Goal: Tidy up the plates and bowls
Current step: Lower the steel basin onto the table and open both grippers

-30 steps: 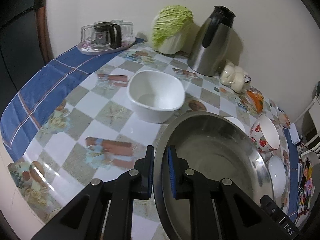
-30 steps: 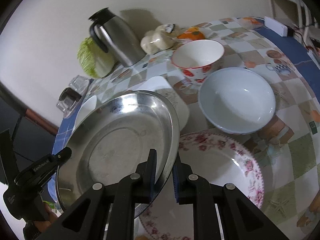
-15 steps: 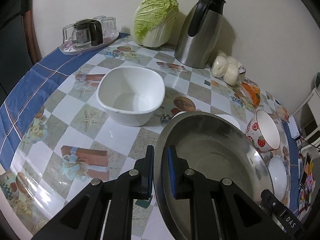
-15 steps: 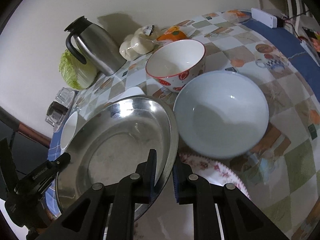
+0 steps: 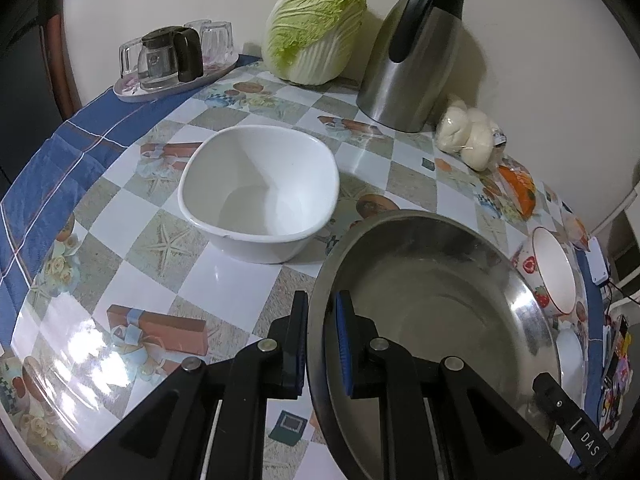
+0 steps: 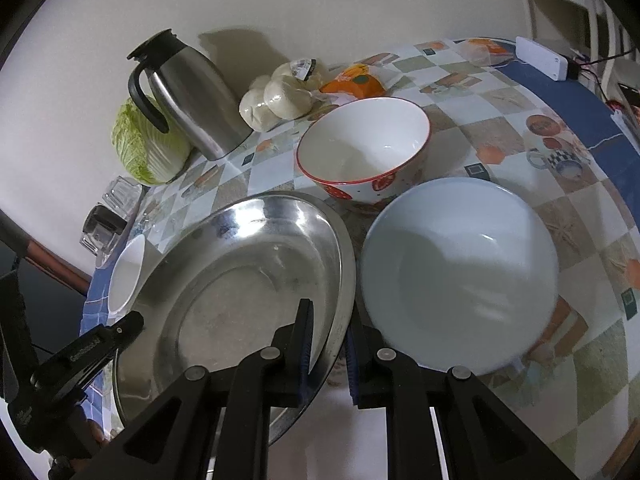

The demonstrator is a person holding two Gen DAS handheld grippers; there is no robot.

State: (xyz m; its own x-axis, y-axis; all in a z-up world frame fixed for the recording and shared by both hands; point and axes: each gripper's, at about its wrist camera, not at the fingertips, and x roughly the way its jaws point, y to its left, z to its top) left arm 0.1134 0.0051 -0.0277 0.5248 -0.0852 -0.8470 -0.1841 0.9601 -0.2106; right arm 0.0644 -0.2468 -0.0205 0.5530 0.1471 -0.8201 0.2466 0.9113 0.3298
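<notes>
A large steel plate [image 5: 432, 304] is held above the table by both grippers. My left gripper [image 5: 322, 344] is shut on its left rim. My right gripper [image 6: 328, 344] is shut on its right rim, where the steel plate [image 6: 248, 292] fills the lower left. A white square bowl [image 5: 260, 192] stands on the table beyond the left gripper. A strawberry-print bowl [image 6: 364, 152] and a pale blue bowl [image 6: 460, 272] stand right of the plate. The strawberry-print bowl [image 5: 548, 276] also shows in the left wrist view.
A steel jug [image 5: 416, 56], a cabbage [image 5: 316, 28], a bag of buns [image 5: 468, 136] and an orange packet [image 6: 352, 80] stand along the wall. A tray with a glass pot and glasses [image 5: 172, 64] sits at the far left corner. A white power strip [image 6: 540, 58] lies far right.
Both grippers have carried the steel plate forward, towards the wall. The floral plate under it has dropped out of the right wrist view, and the bowls look closer.
</notes>
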